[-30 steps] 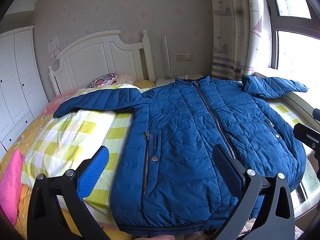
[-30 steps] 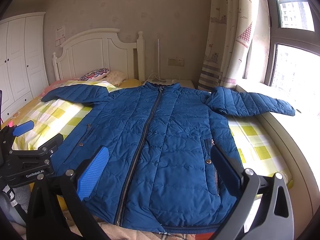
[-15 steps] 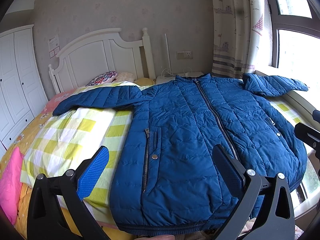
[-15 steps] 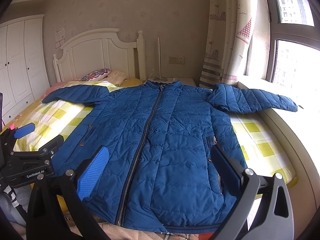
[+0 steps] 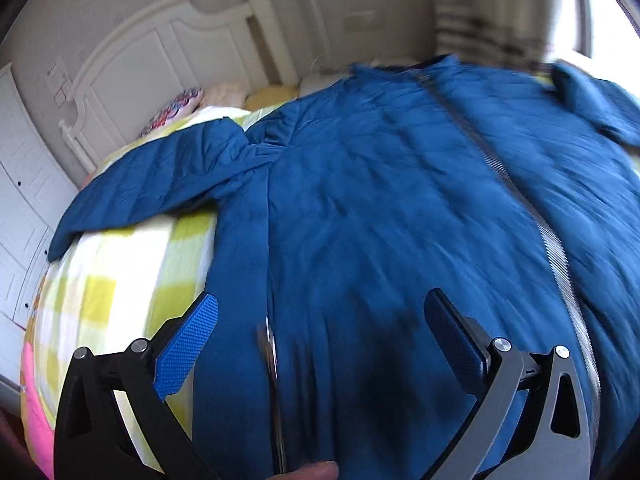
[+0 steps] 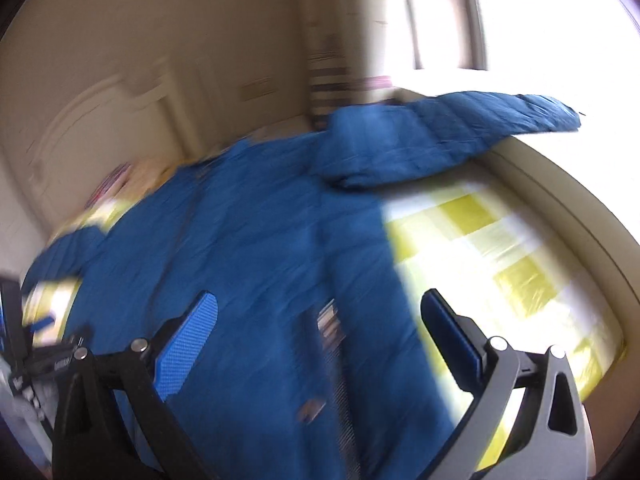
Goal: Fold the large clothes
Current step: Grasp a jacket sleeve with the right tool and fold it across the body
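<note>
Jacket (image 5: 380, 200) zipped, spread flat on checked bedspread (image 5: 120, 280), sleeves out for folding | left gripper (image 5: 320, 340) wide, empty | right gripper (image 6: 318, 338) wide too, over pocket side

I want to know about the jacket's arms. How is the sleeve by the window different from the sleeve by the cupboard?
The window-side sleeve stretches out past the bed onto the pale ledge, while the cupboard-side sleeve lies on the yellow checked blanket. The window-side sleeve sits in bright glare; the cupboard-side sleeve is in softer light. Both are the same blue quilted fabric, spread out flat, and neither open gripper touches them.
</note>
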